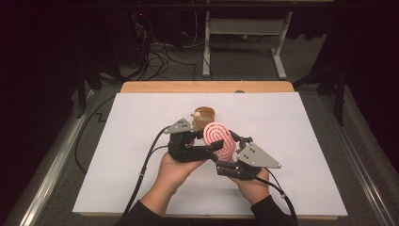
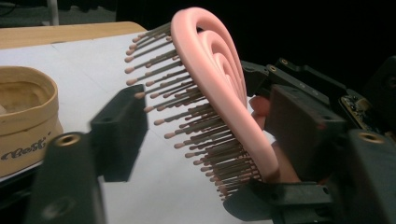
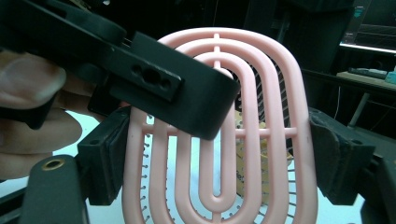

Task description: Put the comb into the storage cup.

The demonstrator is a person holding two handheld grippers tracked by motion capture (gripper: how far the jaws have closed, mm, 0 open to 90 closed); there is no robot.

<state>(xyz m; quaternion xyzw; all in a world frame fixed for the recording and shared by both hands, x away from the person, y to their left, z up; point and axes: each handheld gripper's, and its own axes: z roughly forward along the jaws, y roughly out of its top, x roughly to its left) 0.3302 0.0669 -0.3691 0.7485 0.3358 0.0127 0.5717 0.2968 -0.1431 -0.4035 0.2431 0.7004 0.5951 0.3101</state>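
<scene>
Nearest you, your right gripper is clamped on the pink plastic oval hairbrush with concentric open ribs, its two padded jaws pressing the brush's opposite edges, so the brush is lifted off the white table sheet and stands tilted. Your left gripper has its jaws spread wide either side of the brush head, one before the bristle tips, one behind the ribbed back, and is not yet gripping. The pickup looks done; what remains is likely a handover or setting the brush somewhere, and I cannot tell which. Just beyond sits the small tan round basket with dark script lettering; something small and pale lies at its rim, too blurred to name.
</scene>
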